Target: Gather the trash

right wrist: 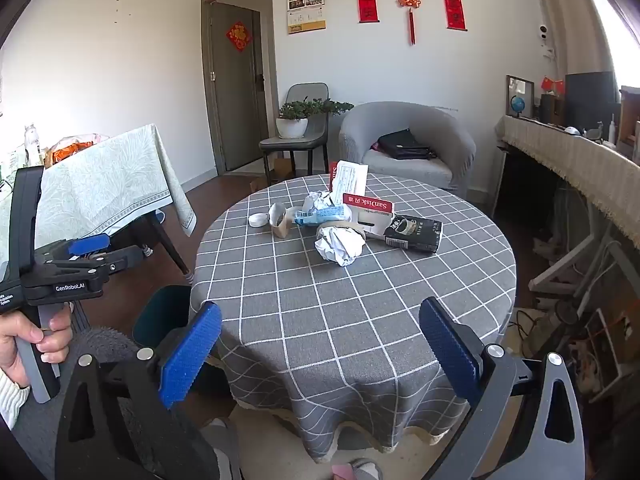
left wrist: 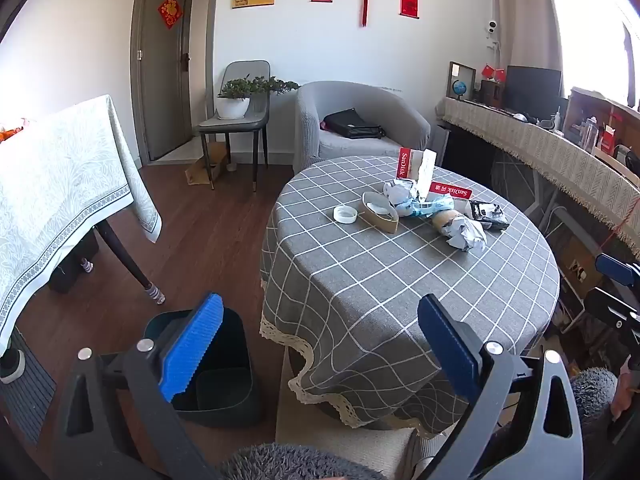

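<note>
Left wrist view, left gripper [left wrist: 320,344] wide open and holding nothing, dark bin [left wrist: 224,376] on floor beside round table [left wrist: 360,300], right wrist view, right gripper [right wrist: 320,344] wide open, empty, crumpled paper [right wrist: 340,246] with other trash mid-table.

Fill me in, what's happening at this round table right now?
A person holds a gripper in each hand, facing the round table. Both the left gripper and right gripper are open and empty, short of the trash. The pile sits untouched at the far side: crumpled paper, a black packet, SanDisk packaging, a cardboard roll and a white lid. A dark bin waits on the floor, left of the table.
</note>
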Tool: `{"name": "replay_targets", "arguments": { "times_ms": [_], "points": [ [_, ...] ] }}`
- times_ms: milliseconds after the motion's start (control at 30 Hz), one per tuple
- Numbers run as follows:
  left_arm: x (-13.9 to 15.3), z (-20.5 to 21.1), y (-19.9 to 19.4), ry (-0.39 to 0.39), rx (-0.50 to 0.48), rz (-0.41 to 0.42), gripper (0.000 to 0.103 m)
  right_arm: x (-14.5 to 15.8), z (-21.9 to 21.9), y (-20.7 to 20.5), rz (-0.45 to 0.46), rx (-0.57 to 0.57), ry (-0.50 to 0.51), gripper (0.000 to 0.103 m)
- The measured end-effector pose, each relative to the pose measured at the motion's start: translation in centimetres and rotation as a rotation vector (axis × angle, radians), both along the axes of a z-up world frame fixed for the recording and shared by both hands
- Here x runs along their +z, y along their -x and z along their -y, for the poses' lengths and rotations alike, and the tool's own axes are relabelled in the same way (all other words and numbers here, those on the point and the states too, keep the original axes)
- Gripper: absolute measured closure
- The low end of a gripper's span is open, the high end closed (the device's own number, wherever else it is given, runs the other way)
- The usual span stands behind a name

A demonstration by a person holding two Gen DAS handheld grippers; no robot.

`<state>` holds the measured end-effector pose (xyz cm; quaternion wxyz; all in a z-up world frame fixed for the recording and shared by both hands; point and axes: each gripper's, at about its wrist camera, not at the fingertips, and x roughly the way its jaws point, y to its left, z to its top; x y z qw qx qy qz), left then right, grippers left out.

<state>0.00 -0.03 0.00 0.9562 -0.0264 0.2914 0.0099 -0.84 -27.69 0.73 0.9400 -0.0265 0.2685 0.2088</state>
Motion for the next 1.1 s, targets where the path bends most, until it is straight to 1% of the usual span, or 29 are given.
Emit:
{"name": "replay_targets", "arguments": {
  "times_ms": [267, 533, 1100],
  "points": [
    [0.02, 0.11, -0.07, 0.001, -0.002, -0.001, 0.003, 0.06, -0.21, 0.11, 0.01, 0.001, 0.019, 0.003],
    [-0.06, 0.01, -0.08, 0.005, -0.004, 0.001, 0.003, -0.35, 0.1, -0.08, 0.006, -0.002, 0.021, 0.003],
    [-0.03, -0.17, -0.03, 0.011, -0.004, 0.001, 0.003, -0.03, 0.33, 0.04, 0.003, -0.006, 0.01, 0.003]
  ]
}}
